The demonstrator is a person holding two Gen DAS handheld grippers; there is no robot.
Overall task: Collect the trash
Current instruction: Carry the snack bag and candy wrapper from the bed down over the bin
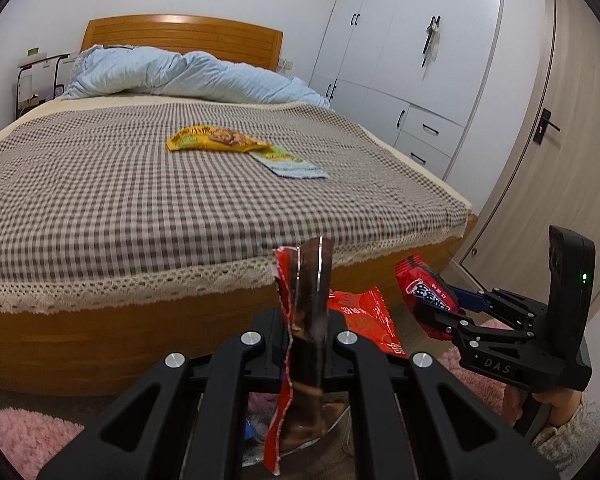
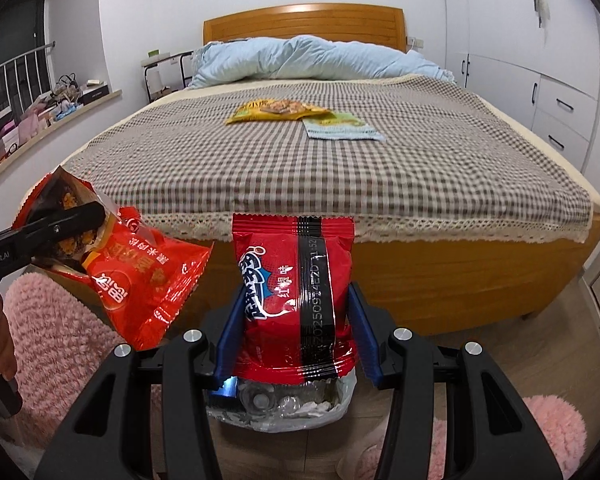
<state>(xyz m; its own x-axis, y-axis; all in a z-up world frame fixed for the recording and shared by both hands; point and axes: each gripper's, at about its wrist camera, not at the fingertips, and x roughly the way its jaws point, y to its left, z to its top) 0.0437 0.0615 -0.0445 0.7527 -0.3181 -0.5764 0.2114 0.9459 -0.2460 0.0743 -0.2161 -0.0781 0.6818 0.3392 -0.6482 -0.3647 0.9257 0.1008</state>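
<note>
Though bin (image 2: pixel 284 408) (mostly hidden), red packet (image 2: pixel 296 300) gripped

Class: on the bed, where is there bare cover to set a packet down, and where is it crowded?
Bare checked cover runs from the lace hem up to the yellow packet and green packet, and along both sides of them. It is crowded at mid-bed, where they overlap, and at the headboard, under the blue quilt.

Right claw (image 2: pixel 294 320) clamps red snack packet (image 2: pixel 292 292) above lined trash bin (image 2: pixel 280 408). Left claw (image 2: pixel 76 220) pinches orange-red wrapper (image 2: pixel 140 276). Yellow packet (image 2: pixel 276 111), green-blue packet (image 2: pixel 340 128) touching on bed (image 2: pixel 180 160).
</note>
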